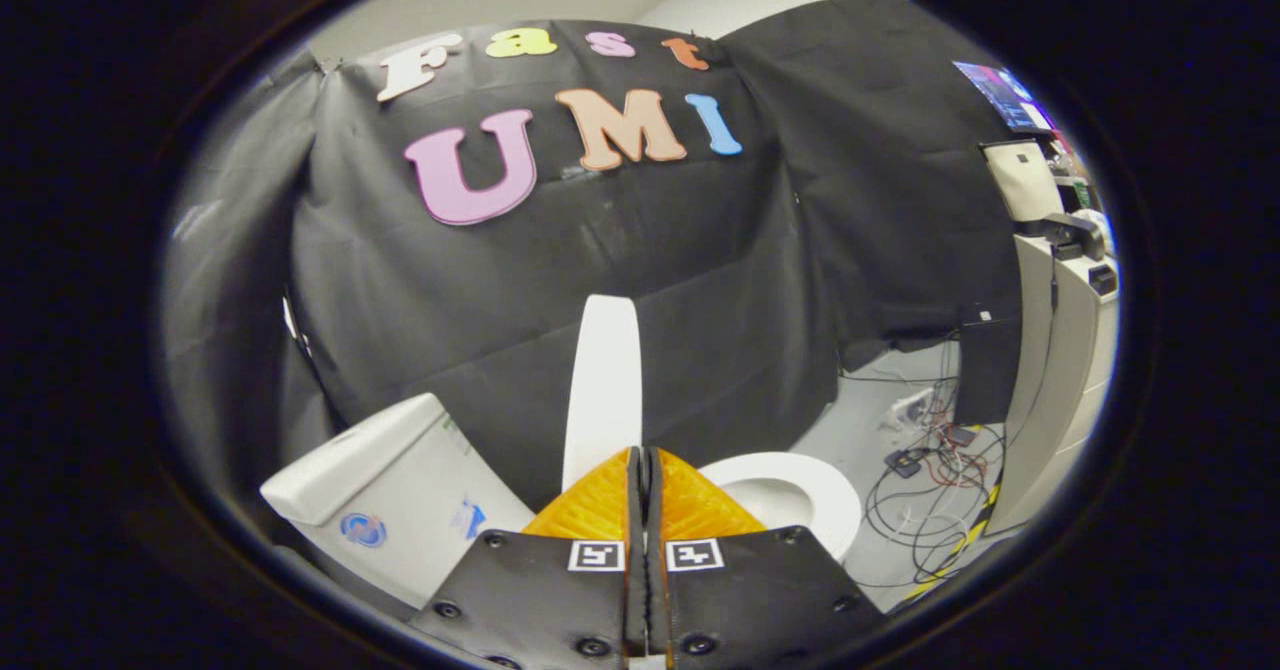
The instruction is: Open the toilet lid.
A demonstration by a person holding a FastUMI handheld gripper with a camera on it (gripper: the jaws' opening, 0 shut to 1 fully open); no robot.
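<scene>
The white toilet lid [603, 380] stands raised, nearly upright, and I see it edge-on just beyond my fingertips. Left of it is the white tank [390, 490]. The seat ring and open bowl [800, 490] lie to the right, partly hidden behind my right finger. My gripper [645, 453] is shut, its two fingers pressed together with nothing visible between them. Its tips sit right in front of the lid's lower part, which the left finger covers. I cannot tell whether they touch the lid.
Loose cables and small boxes [925, 470] lie on the grey floor right of the toilet. A tall pale cabinet [1060, 370] with equipment on top stands at the far right. Black cloth walls close in behind the toilet.
</scene>
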